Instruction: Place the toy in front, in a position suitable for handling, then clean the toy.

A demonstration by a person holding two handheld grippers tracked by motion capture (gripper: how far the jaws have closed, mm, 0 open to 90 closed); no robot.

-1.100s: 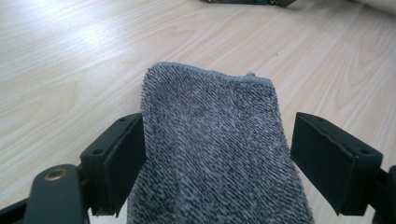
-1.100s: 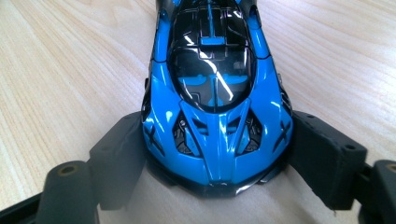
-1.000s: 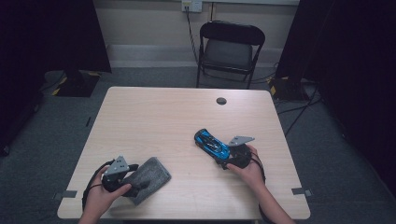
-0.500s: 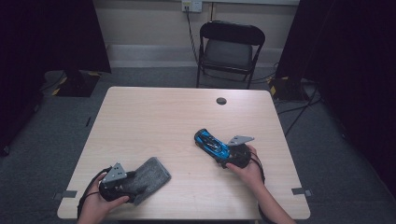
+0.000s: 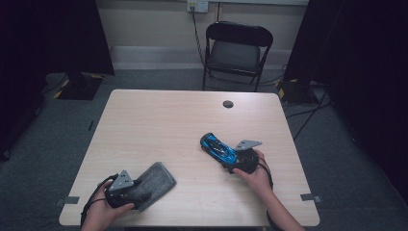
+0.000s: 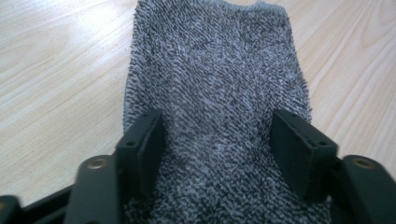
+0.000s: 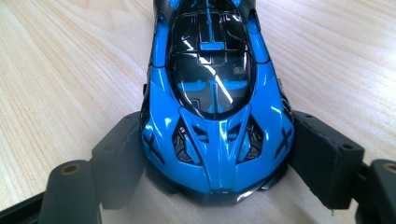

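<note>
A grey knitted cloth [image 5: 155, 179] lies flat at the near left of the wooden table [image 5: 163, 125]. My left gripper [image 5: 138, 188] rests on its near end. In the left gripper view the cloth [image 6: 210, 88] runs between and under both pads, which stand well apart; the left gripper [image 6: 215, 135] is open and its jaws have just been closing. A blue and black toy car [image 5: 216, 146] sits at the near right. My right gripper [image 5: 232, 159] has closed on its tail within the last second. In the right gripper view both pads of this gripper [image 7: 217, 149] press the car's [image 7: 210, 70] flanks.
A small dark round disc [image 5: 228, 104] lies near the table's far edge. A black folding chair [image 5: 238, 48] stands behind the table. Cables trail over the grey floor at the right [image 5: 308, 115]. Bare tabletop stretches between the two hands.
The left hand and gripper slid a little toward the table's near edge along the cloth. The right hand and the car kept still.
</note>
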